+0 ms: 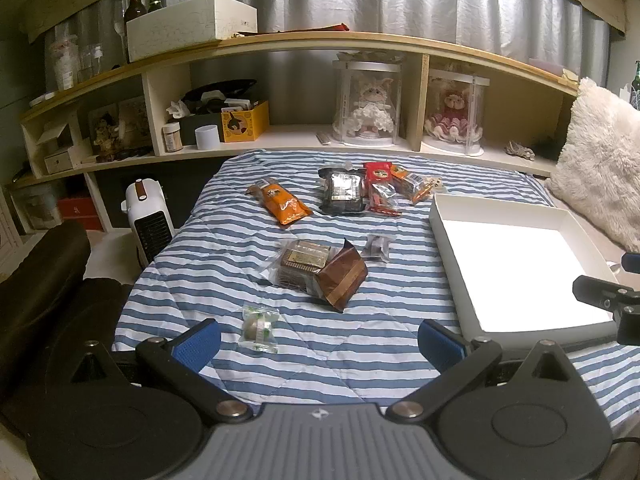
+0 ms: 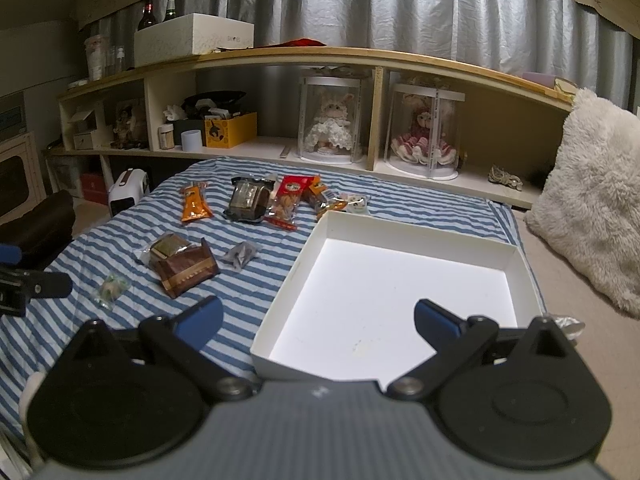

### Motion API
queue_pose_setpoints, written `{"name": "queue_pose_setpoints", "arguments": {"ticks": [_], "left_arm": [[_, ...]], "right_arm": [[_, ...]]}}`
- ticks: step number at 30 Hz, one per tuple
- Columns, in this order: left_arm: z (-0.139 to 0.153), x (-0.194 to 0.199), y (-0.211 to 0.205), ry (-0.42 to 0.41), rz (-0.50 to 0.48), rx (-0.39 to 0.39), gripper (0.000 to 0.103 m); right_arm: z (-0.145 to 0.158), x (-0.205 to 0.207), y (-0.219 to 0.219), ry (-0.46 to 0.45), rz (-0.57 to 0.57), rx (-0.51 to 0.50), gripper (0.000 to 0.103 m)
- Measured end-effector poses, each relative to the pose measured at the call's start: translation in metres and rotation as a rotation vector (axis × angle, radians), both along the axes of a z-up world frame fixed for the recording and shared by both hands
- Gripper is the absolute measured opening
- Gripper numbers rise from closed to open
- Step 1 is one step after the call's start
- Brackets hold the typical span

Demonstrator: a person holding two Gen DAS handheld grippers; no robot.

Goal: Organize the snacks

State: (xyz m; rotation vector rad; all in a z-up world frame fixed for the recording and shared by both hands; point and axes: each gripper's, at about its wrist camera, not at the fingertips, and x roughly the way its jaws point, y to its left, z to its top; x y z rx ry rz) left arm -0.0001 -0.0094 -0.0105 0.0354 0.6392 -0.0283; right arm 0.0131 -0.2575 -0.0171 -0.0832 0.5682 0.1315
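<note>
Several wrapped snacks lie on a blue-striped blanket (image 1: pixel 360 344). Closest to my open left gripper (image 1: pixel 320 344) is a small clear packet with a round sweet (image 1: pixel 259 325). Further off are a brown pouch (image 1: pixel 341 277) leaning on a clear-wrapped cake (image 1: pixel 301 261), a small grey packet (image 1: pixel 376 249), an orange pack (image 1: pixel 282 202), a black pack (image 1: pixel 343 191) and a red pack (image 1: pixel 380 184). An empty white box (image 2: pixel 280 304) lies to the right, with my open right gripper (image 2: pixel 318 320) above its near edge. Neither gripper holds anything.
A long shelf (image 1: pixel 280 40) with doll cases (image 1: pixel 370 106), a yellow box (image 1: pixel 245 122) and bottles runs behind the blanket. A white heater (image 1: pixel 147 220) stands at the left, a dark cushion (image 1: pixel 44 276) near it. A fluffy pillow (image 2: pixel 592 200) lies at the right.
</note>
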Motion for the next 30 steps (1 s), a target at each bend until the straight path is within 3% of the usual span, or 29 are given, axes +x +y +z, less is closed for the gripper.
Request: {"name": "queue_pose_setpoints", "arguments": {"ticks": [30], "left_arm": [[0.0019, 0.0005, -0.0001, 0.003, 0.000, -0.001, 0.103]], "right_arm": [[-0.0009, -0.0002, 0.0001, 0.003, 0.001, -0.003, 0.102]]}}
